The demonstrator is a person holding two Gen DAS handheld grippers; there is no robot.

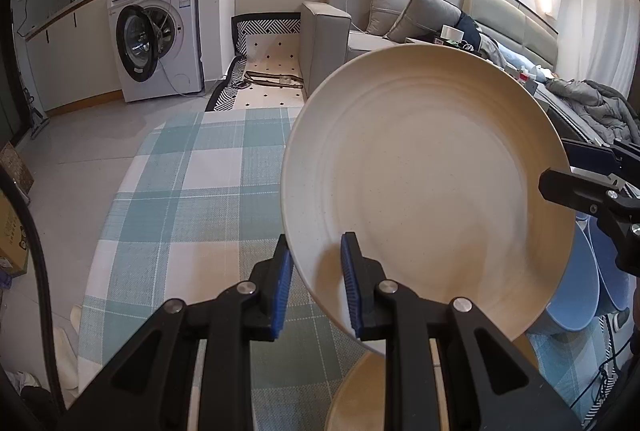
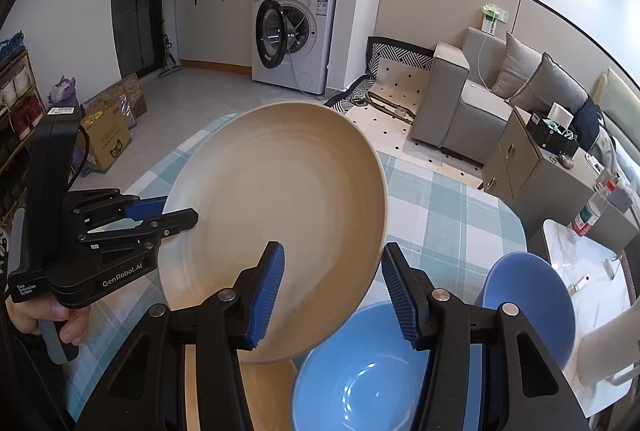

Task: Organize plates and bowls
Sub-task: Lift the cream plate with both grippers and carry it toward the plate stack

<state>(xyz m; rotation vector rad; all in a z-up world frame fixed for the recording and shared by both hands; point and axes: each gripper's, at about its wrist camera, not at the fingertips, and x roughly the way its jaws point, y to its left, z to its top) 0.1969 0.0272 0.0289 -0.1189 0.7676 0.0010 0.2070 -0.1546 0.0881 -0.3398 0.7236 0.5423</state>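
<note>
A large cream plate [image 1: 420, 171] [image 2: 280, 183] hangs tilted above the table, held by both grippers. My left gripper [image 1: 316, 243] is shut on its near-left rim, and in the right wrist view that left gripper [image 2: 180, 211] pinches the plate's left edge, with a hand on its handle. My right gripper [image 2: 333, 249] straddles the lower right rim, one pad inside the plate and one outside. From the left wrist view the right gripper [image 1: 556, 165] clamps the plate's right edge. Below lies a second cream plate [image 2: 272, 391] [image 1: 360, 391].
Two blue bowls [image 2: 360, 383] [image 2: 528, 303] stand on the checked tablecloth [image 1: 192, 191] to the right of the plates. A white vessel [image 2: 608, 351] sits at the table's right end. Beyond are a washing machine [image 1: 156, 35], a sofa [image 1: 360, 31] and a cluttered side cabinet [image 2: 540, 159].
</note>
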